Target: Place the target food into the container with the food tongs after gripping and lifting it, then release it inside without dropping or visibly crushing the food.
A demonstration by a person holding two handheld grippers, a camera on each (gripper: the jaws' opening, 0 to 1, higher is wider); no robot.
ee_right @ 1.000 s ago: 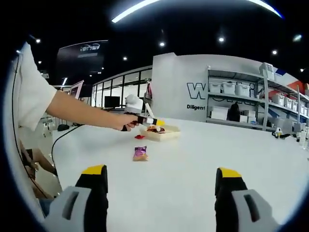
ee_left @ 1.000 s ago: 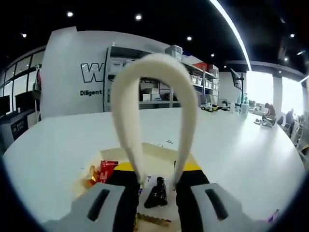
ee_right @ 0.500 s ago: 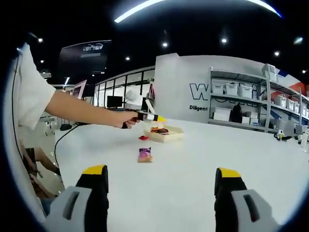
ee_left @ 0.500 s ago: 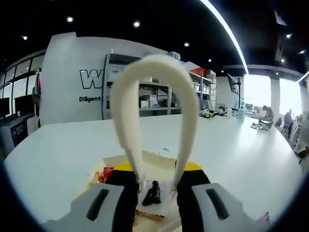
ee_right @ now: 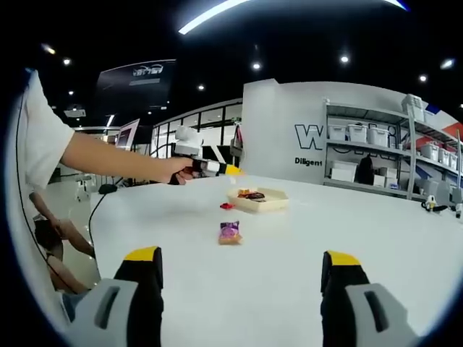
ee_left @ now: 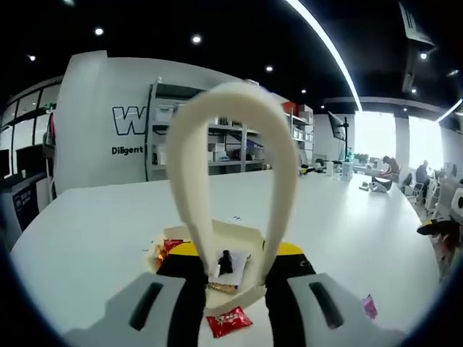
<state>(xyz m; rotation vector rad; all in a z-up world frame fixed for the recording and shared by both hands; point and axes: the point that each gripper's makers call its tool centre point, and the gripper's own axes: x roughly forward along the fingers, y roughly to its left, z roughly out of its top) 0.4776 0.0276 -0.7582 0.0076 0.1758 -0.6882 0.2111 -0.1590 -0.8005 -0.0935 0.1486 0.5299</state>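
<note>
My left gripper [ee_left: 236, 251] is shut on cream food tongs [ee_left: 235, 108], whose loop rises between the jaws. Beyond them a shallow cream container [ee_left: 242, 235] rests on the white table. A dark piece of food [ee_left: 226, 262] lies inside it, seen between the tong arms and apart from them. In the right gripper view a person's hand holds the left gripper [ee_right: 206, 168] above the table, left of the container [ee_right: 260, 200]. My right gripper [ee_right: 242, 289] stands open over bare table with nothing in it.
A red wrapped sweet [ee_left: 230, 322] lies in front of the container, and red and orange wrappers [ee_left: 163, 249] sit at its left edge. A pink snack packet [ee_right: 230, 232] and a red sweet [ee_right: 226, 206] lie on the table [ee_right: 376, 238]. Shelving stands behind.
My left gripper with the tongs has drawn back and up from the container, which now looks smaller. The dark food stays in the container. The right gripper is unchanged.
</note>
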